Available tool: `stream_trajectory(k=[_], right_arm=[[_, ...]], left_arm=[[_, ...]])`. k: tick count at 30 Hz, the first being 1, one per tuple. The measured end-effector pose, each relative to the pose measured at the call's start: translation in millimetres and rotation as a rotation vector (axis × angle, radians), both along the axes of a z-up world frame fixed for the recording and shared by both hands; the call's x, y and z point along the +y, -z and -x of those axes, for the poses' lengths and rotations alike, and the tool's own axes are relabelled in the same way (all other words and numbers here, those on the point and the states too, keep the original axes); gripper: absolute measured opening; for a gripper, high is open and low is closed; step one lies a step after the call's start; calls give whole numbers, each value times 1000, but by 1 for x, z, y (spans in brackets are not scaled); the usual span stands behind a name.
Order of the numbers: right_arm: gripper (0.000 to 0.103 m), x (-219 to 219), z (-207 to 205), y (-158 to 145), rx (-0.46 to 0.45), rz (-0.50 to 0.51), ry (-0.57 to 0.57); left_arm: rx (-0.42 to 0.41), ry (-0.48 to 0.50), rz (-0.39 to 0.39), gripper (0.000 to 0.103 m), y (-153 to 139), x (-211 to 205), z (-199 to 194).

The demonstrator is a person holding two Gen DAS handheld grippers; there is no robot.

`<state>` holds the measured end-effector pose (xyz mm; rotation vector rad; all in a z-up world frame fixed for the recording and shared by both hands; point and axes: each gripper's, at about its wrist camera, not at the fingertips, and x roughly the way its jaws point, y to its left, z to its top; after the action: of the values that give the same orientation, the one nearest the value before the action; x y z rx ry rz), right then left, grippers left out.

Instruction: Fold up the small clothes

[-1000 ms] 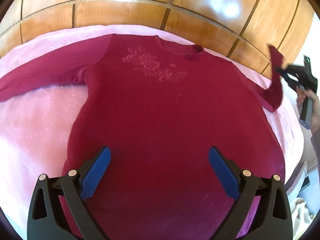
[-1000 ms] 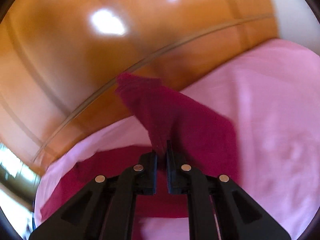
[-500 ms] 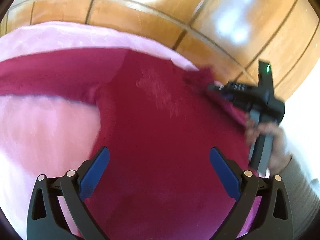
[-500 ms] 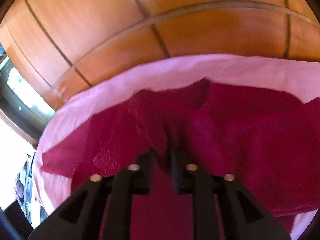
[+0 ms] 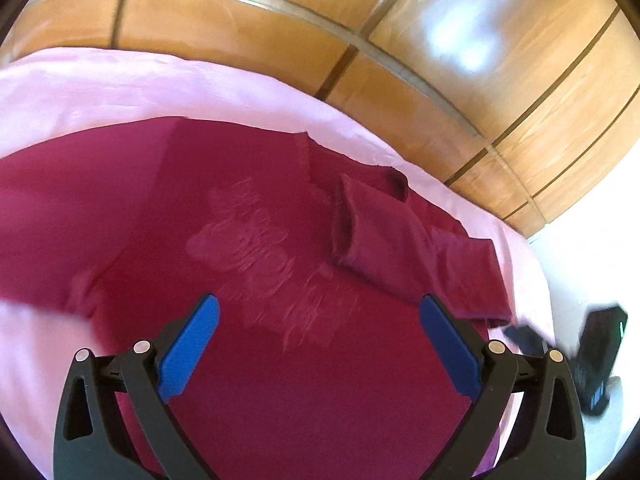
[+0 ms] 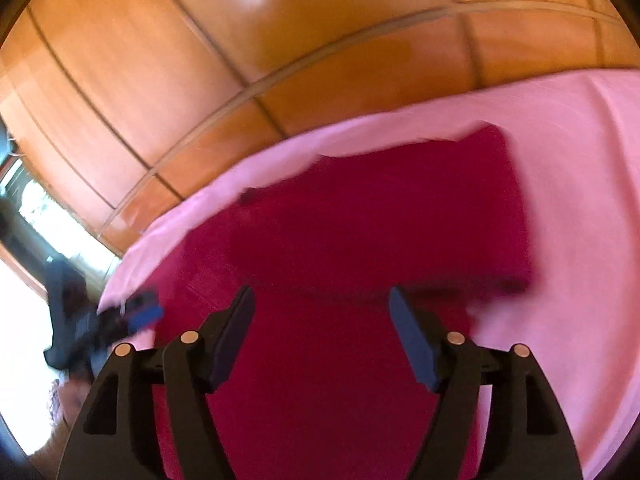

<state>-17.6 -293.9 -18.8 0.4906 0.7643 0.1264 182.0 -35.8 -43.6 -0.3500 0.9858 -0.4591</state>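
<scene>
A crimson long-sleeved sweater (image 5: pixel 280 360) with a flower pattern on the chest lies flat on a pink sheet (image 5: pixel 100 88). One sleeve (image 5: pixel 384 240) lies folded across the chest, its cuff near the neckline. My left gripper (image 5: pixel 318 320) hovers open over the chest with nothing between its blue pads. In the right wrist view my right gripper (image 6: pixel 322 312) is above the sweater (image 6: pixel 360 240); its jaws are opening and nothing is between them. It appears blurred at the sheet's right edge (image 5: pixel 528 338) in the left wrist view.
A glossy wooden panelled wall (image 5: pixel 400 20) runs close behind the sheet. The other sleeve stretches off to the left (image 5: pixel 60 208). Bare pink sheet (image 6: pixel 580 180) lies to the right of the sweater. My left gripper (image 6: pixel 140 316) shows blurred at the left.
My right gripper carried the sleeve over the chest, let it go and drew back to the right, its jaws spreading. My left gripper moved in closer over the chest, still open.
</scene>
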Motion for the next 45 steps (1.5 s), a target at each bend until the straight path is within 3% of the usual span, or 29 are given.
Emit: stream_trajectory(k=[4, 7, 9, 12, 13, 14, 19, 24, 29, 34, 38, 40, 42, 44, 45], right_arm=[[73, -30, 27, 12, 20, 3, 86], [75, -50, 40, 22, 30, -35, 149], [76, -58, 44, 28, 39, -47, 179], [76, -67, 49, 32, 45, -68, 213], [76, -68, 48, 34, 46, -70, 223], [76, -70, 47, 34, 45, -75, 234], [76, -82, 58, 18, 13, -75, 226], [74, -68, 25, 4, -35, -69, 184], [70, -38, -28, 5, -13, -13, 107], [65, -27, -75, 35, 117, 136, 118], [70, -16, -84, 47, 139, 235, 132], [73, -7, -88, 50, 149, 304, 126], [75, -3, -89, 50, 160, 342, 122], [76, 0, -92, 48, 180, 367, 124], [76, 1, -91, 44, 190, 379, 128]], left_arm=[[29, 58, -19, 99, 6, -31, -31], [60, 99, -38, 84, 17, -57, -56], [88, 117, -31, 82, 25, -70, -66], [82, 145, -40, 57, 31, -87, -74], [71, 151, -50, 30, 31, -90, -76], [62, 158, -57, 12, 29, -90, -76], [-76, 142, -25, 12, -8, -66, -62], [-139, 94, -41, 12, -25, -27, -45], [-101, 52, -66, 12, -8, 1, -47], [-93, 34, -142, 12, 11, 4, -47], [-28, 35, -203, 12, 44, -1, -53], [-52, 26, -210, 13, 44, -2, -50], [-50, 12, -220, 20, 41, -2, -48], [-48, -9, -228, 43, 37, 2, -40], [-53, -29, -228, 49, 34, 5, -36]])
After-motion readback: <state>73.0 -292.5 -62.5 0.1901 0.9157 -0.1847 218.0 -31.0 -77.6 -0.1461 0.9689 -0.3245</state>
